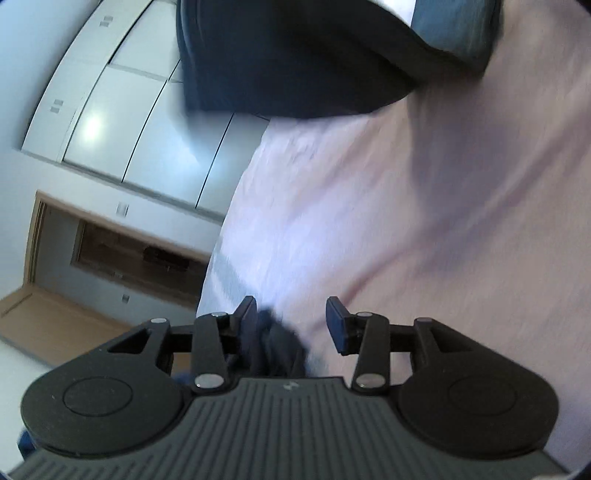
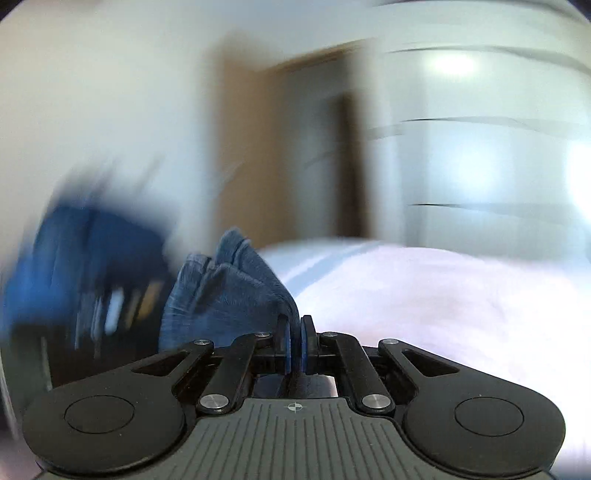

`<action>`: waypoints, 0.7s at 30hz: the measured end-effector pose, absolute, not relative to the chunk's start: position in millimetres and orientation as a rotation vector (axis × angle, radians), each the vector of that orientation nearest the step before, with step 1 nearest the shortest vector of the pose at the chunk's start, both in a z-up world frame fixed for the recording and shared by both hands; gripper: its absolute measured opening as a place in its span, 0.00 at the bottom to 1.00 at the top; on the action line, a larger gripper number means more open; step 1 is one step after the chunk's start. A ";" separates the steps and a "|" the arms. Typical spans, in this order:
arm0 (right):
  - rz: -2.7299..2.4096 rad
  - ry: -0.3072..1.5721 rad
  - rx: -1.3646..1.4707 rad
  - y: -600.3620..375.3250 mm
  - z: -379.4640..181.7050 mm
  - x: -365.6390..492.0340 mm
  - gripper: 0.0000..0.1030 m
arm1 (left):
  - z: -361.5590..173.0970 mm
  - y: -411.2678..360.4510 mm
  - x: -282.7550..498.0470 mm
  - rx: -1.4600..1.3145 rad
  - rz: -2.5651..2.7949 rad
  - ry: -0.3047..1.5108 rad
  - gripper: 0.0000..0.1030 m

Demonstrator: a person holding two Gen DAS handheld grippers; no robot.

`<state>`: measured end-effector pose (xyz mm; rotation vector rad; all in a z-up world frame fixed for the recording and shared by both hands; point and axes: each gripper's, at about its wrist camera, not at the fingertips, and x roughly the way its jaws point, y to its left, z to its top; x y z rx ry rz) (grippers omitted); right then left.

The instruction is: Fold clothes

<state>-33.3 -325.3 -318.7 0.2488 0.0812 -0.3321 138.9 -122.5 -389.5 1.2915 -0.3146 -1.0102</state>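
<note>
In the right wrist view my right gripper point(image 2: 295, 343) is shut on a bunched fold of the blue denim garment point(image 2: 225, 291), which fans up and to the left of the fingers. In the left wrist view my left gripper point(image 1: 291, 321) is open. A dark bit of cloth point(image 1: 277, 343) lies between its jaws against the left finger point(image 1: 245, 319) and clear of the right one. A large dark cloth point(image 1: 295, 55) hangs blurred above the pink bedsheet point(image 1: 424, 221) at the top, with a paler denim part point(image 1: 461, 29) at its right.
The pink bed point(image 2: 461, 302) fills the ground below both grippers. White wardrobe doors point(image 1: 122, 122) and a wooden door frame point(image 1: 40, 236) stand beyond the bed's edge. A blurred blue and black object point(image 2: 81, 258) shows at the left of the right wrist view.
</note>
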 end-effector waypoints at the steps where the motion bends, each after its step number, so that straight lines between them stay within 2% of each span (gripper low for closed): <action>1: -0.413 0.001 0.356 -342.9 -324.6 -74.0 0.03 | -387.6 -126.7 129.2 1.293 -1.033 -0.324 0.39; 3: -0.571 -0.084 0.531 -373.3 -344.1 -142.6 0.03 | -386.0 -140.2 108.4 1.305 -1.088 -0.348 0.40; 5: -0.705 -0.054 0.707 -401.0 -375.9 -190.2 0.03 | -387.9 -157.4 84.4 1.329 -1.154 -0.371 0.41; 7: -0.770 0.030 0.867 -424.7 -411.7 -213.4 0.04 | -390.6 -175.2 58.7 1.355 -1.223 -0.397 0.41; 10: -0.770 0.058 1.022 -443.4 -440.2 -227.5 0.04 | -397.3 -202.4 26.9 1.395 -1.316 -0.456 0.45; 15: -0.722 0.050 1.045 -454.1 -445.8 -230.4 0.04 | -402.2 -239.1 -1.1 1.418 -1.432 -0.451 0.45; 21: -0.643 0.025 1.176 -469.0 -451.5 -252.6 0.05 | -393.8 -256.5 -19.9 1.393 -1.589 -0.268 0.45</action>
